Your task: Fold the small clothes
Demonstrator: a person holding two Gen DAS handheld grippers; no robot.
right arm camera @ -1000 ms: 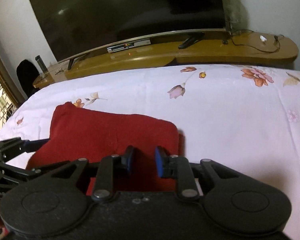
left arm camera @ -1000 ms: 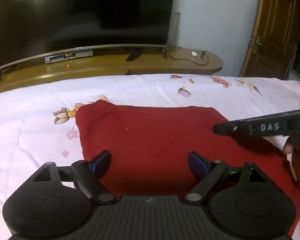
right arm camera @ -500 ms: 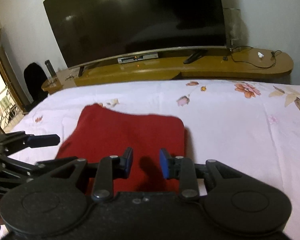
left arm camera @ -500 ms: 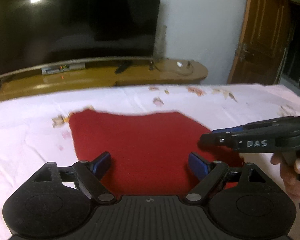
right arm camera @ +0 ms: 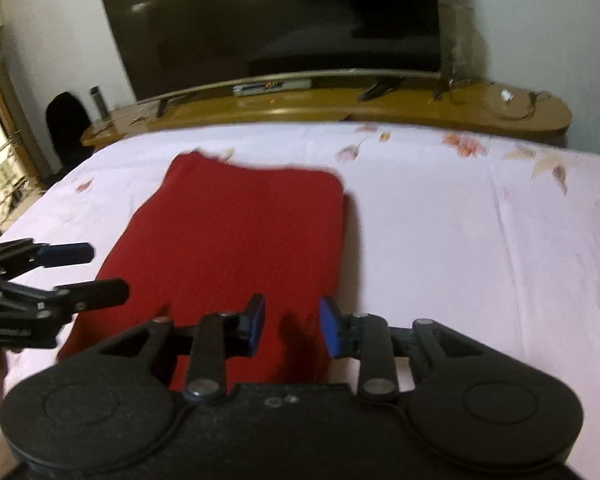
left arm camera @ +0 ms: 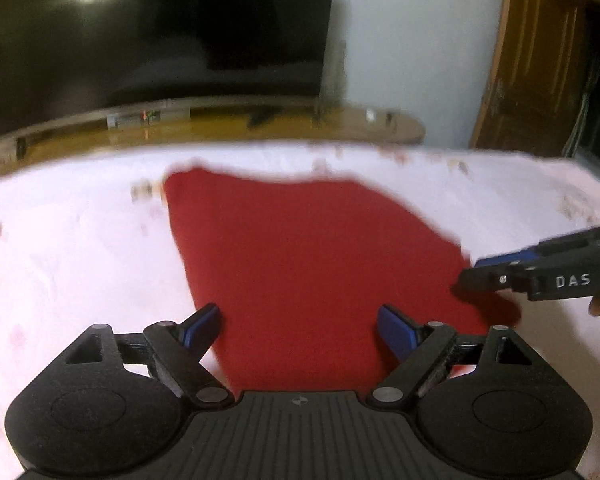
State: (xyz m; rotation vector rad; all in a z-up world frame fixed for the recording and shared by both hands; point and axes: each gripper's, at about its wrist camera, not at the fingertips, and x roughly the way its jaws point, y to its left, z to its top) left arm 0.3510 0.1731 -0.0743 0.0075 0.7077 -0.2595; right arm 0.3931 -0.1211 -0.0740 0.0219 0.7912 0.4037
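the red cloth point(right arm camera: 240, 248) lies lengthwise straight ahead; right tongs point(right arm camera: 292, 326), part open and empty, hang over its near edge, left tongs point(left arm camera: 300, 330) wide open, empty.

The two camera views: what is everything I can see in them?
Red garment: one, red, folded flat on the bed, left of middle.
Bedsheet: one, pale pink with flower prints, covers the bed.
Television: one, black, off, against the far wall.
TV bench: one, brown wood, beyond the bed.
Set-top box: one, silver, under the television.
Door: one, brown wood, right of the wall.
Left tool: one, black with blue pads, open above the garment's near edge.
Right tool: one, same colours, slightly open, holding nothing.
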